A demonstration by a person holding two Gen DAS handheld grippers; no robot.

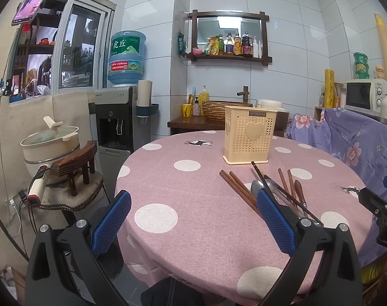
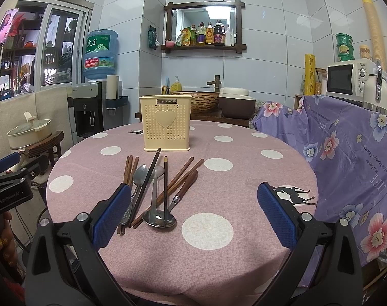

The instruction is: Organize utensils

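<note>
Loose utensils heaped before a cream holder, nothing gripped by either claw.

A crossed heap of brown wooden chopsticks (image 2: 129, 169), black chopsticks (image 2: 147, 182), steel spoons (image 2: 140, 174), a steel ladle (image 2: 159, 218) and a wooden-handled utensil (image 2: 187, 183) is seen toward the near edge of the round pink polka-dot tablecloth (image 2: 244, 255), with the cream perforated plastic utensil holder (image 2: 165, 126) standing upright beyond it, nearer the far edge. The sticks are judged light, stiff and prone to rolling; the steel pieces slick (best pinched mid-handle, where nothing overlaps). The right gripper (image 2: 194, 215) is held wide apart over the heap, the left gripper (image 1: 194, 223) likewise spread at the near left edge. Bare cloth is left to the right.
</note>
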